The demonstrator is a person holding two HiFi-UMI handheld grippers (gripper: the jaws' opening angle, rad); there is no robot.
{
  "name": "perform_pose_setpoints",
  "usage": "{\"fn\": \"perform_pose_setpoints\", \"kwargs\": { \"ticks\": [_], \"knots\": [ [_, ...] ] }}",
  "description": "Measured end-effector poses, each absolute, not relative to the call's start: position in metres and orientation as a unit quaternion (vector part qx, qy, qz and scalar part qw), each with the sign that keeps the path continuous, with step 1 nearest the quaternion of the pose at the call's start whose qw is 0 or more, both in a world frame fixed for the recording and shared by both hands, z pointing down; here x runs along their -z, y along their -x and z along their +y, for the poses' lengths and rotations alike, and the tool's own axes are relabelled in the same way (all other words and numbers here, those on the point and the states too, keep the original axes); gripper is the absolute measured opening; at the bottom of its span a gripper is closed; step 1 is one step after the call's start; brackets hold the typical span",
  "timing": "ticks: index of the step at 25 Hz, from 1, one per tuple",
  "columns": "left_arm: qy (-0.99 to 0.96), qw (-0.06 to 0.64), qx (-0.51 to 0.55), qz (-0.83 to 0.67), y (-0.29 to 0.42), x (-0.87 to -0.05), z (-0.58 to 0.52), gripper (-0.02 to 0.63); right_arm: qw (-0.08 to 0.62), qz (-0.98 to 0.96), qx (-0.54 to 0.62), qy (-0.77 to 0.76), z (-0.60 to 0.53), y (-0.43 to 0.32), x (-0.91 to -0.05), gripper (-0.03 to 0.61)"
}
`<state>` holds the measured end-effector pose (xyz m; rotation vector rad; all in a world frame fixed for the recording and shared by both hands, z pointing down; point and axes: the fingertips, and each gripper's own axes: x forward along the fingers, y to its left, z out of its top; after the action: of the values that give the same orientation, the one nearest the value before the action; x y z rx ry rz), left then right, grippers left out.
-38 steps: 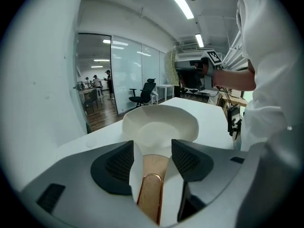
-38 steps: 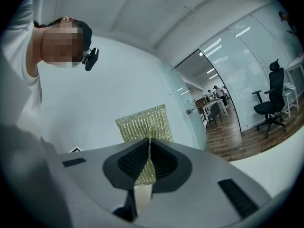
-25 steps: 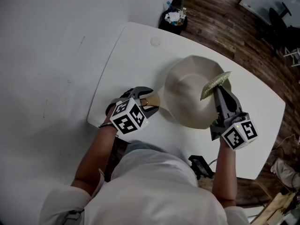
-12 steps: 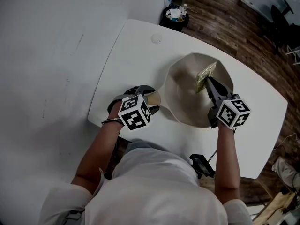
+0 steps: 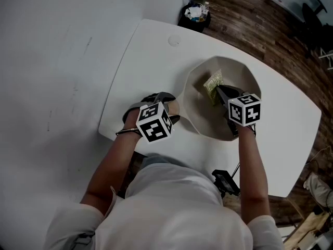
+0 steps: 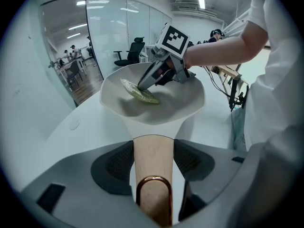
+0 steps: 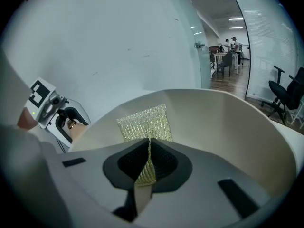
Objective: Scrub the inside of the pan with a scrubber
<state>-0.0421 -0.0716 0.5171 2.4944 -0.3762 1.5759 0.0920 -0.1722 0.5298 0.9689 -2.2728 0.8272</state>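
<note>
Here, in the head view, a white table [image 5: 151, 66] with rounded corners stands on a dark wood floor [image 5: 244, 14], and a dark bin [image 5: 195, 15] sits just beyond its far edge. The cream pan [image 5: 244, 69] rests on the right half of the table. The left gripper [image 5: 174, 108] is at the pan's left side, and the right gripper [image 5: 218, 92] reaches into the pan with the greenish scrubber [image 5: 212, 82] at its tip.

The left gripper view adds what the head view cannot show. Its jaws are closed on the pan's wooden handle [image 6: 152, 165], which has a copper loop at the near end. The scrubber lies flat on the bottom of the pan under the right gripper. Behind are glass walls [image 6: 109, 32], a black office chair [image 6: 133, 51] and ceiling lights [image 6: 201, 0].

The right gripper view shows its jaws pinched together on the scrubber's near edge. The rest of the scrubber spreads over the pan's inner surface. A plain white wall [image 7: 118, 42] fills the left side of this view.
</note>
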Motion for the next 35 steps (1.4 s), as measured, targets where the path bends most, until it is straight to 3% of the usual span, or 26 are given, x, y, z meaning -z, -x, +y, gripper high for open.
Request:
{"fn": "perform_pose_setpoints", "kwargs": {
  "ticks": [10,24,35],
  "knots": [
    [-0.836,0.084,-0.529,-0.122,0.042,-0.517,-0.073,0.262,0.411,-0.812,-0.203,-0.362,-0.176,-0.096,-0.565,0.028],
    [-0.836,0.078,-0.529,-0.121,0.043,-0.517,-0.073,0.262,0.365,-0.831,-0.181,-0.379,-0.184,-0.068,-0.569,0.028],
    [-0.836,0.077,-0.529,-0.120,0.043,-0.518,-0.074,0.262,0.380,-0.846,-0.185,-0.326,-0.167,-0.041,-0.571,0.028]
  ]
}}
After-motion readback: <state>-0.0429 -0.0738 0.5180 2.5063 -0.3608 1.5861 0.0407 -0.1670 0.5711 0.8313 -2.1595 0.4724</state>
